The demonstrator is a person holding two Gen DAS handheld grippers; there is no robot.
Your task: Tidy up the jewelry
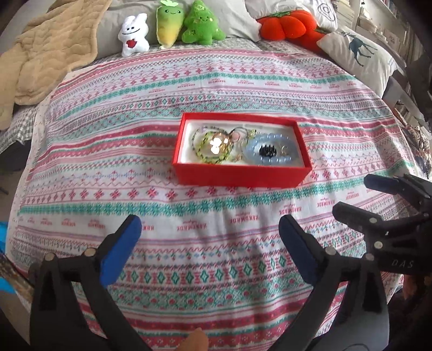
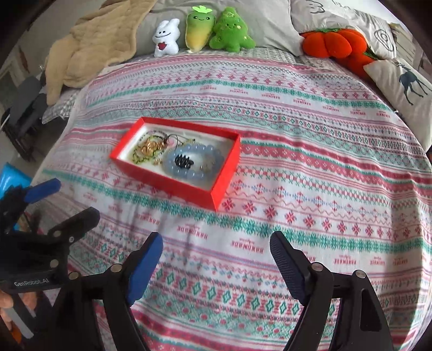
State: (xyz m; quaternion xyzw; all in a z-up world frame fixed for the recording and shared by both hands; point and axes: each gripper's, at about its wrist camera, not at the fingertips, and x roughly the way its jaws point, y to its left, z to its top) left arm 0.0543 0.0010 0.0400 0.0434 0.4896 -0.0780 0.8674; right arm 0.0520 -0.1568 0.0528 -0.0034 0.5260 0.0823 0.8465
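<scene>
Both tools hang low over the bed, nearest the cameras. Left tool has its blue pads spread wide with nothing between them, and the right tool is likewise spread and holding nothing. Each is well short of the red box, which sits on the patterned bedspread, straight ahead of the left tool and ahead and to the left of the right one.

Inside the box the jewelry lies heaped together: a blue bead bracelet ringing a small black piece, a green beaded loop around some shiny gold bits, and thin cords crossing between them.

That tangle looks like the main risk. Pinching one strand would likely drag its neighbours up with it, and small gold parts could drop onto the busy pattern of the bedspread, where they would be hard to find. The box also seems light and rests on soft bedding, so a pad pressing on its wall could tip or slide it. Wide pads may struggle to pick out a fine cord at all.

Soft toys and pillows line the far edge, well clear.
</scene>
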